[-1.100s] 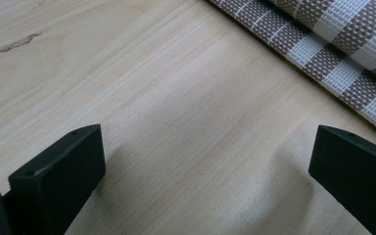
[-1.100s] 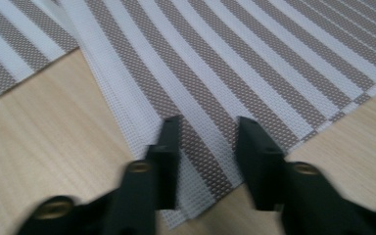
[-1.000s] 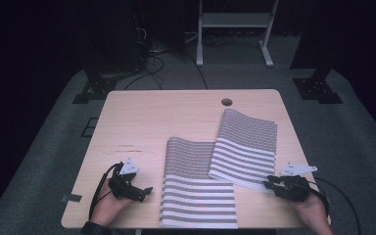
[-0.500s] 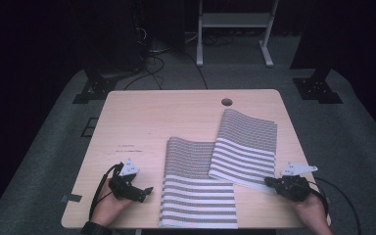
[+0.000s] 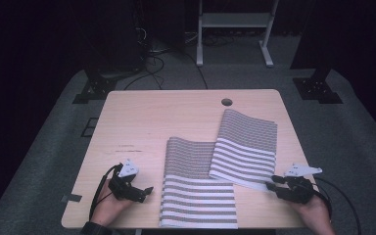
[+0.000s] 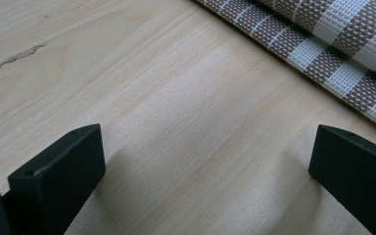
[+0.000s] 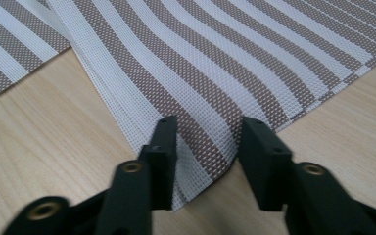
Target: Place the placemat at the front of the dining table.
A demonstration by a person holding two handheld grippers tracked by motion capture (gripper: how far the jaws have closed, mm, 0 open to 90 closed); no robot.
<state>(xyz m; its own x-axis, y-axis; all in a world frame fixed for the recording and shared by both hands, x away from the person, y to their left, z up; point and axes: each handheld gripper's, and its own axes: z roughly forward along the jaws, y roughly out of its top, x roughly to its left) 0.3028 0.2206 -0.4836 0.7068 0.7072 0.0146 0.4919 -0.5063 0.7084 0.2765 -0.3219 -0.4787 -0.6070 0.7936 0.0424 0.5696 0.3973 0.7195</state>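
My right gripper (image 7: pixel 206 147) sits at the near right corner of the table (image 5: pixel 142 122), its jaws partly apart with the near corner of the right striped placemat (image 7: pixel 215 63) lying between them. The pads stand either side of that corner without pressing it, and the jaws have just been opening. In the high view the same right gripper (image 5: pixel 270 185) points left at the mat's near edge, with my right hand (image 5: pixel 313 208) behind it at the table's near rim.

That right striped placemat (image 5: pixel 245 147) lies slanted on the right half of the table, running from near the round cable hole (image 5: pixel 226 102) down toward my right hand. Its left edge overlaps the left striped placemat (image 5: pixel 196 196), which lies flat in the near middle of the table and reaches the near edge.

My left gripper (image 6: pixel 205 161) rests low over bare wood, its jaws wide apart and holding nothing; the left placemat's edge (image 6: pixel 333 54) passes just beyond its right jaw. From above, the left gripper (image 5: pixel 147 192) points right, just beside that mat's left edge but apart from it, with my left hand (image 5: pixel 110 205) near the table's near left corner.
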